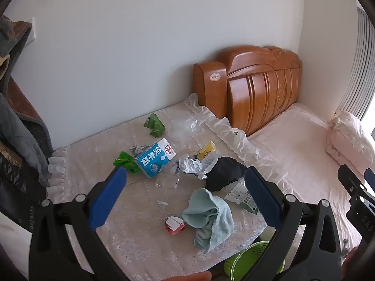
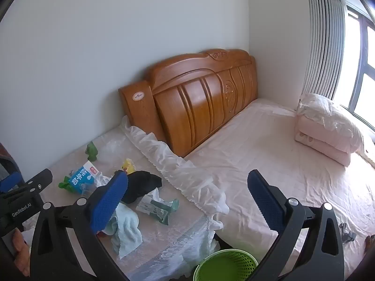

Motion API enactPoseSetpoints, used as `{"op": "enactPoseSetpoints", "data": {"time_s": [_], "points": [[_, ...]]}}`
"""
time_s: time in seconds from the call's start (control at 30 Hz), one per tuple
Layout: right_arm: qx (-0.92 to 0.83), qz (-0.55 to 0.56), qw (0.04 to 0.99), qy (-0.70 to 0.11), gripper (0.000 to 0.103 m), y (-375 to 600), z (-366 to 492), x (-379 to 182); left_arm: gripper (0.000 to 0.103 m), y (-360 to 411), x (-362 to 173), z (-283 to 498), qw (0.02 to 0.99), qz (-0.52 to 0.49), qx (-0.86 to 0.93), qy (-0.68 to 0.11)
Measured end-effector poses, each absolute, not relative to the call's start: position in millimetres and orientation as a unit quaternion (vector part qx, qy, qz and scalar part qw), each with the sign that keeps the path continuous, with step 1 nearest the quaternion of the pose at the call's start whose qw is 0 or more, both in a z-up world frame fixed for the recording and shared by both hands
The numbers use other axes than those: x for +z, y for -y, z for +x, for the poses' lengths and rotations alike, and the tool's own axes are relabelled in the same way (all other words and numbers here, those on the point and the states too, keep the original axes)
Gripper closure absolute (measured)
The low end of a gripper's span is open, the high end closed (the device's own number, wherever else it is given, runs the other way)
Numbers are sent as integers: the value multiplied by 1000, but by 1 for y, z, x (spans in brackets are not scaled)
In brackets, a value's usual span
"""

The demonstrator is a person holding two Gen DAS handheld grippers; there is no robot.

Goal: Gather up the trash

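Trash lies on a cloth-covered bedside table: a blue and white milk carton, two green wrappers, a yellow packet, crumpled white paper, a clear plastic cup, a red and white wrapper and a green and white pack. A light blue cloth and a black cloth lie among them. My left gripper hangs open above the pile. My right gripper is open over the table's frilled edge, holding nothing.
A green mesh bin stands on the floor between table and bed. The bed has a wooden headboard and folded pink bedding. Clothes hang at the left. A window with a curtain is at the right.
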State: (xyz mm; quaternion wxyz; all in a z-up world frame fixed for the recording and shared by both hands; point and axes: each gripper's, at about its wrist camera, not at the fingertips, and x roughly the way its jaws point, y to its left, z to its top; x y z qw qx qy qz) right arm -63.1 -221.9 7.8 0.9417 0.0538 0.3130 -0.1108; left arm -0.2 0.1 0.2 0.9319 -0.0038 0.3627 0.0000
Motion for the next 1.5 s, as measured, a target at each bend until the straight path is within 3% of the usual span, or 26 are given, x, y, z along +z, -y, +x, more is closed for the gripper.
{"op": "enactPoseSetpoints", "data": {"time_s": [1.5], "points": [[-106, 49, 939, -323, 2, 220, -58, -5, 6, 0, -6, 6, 928, -5, 13, -372]]}}
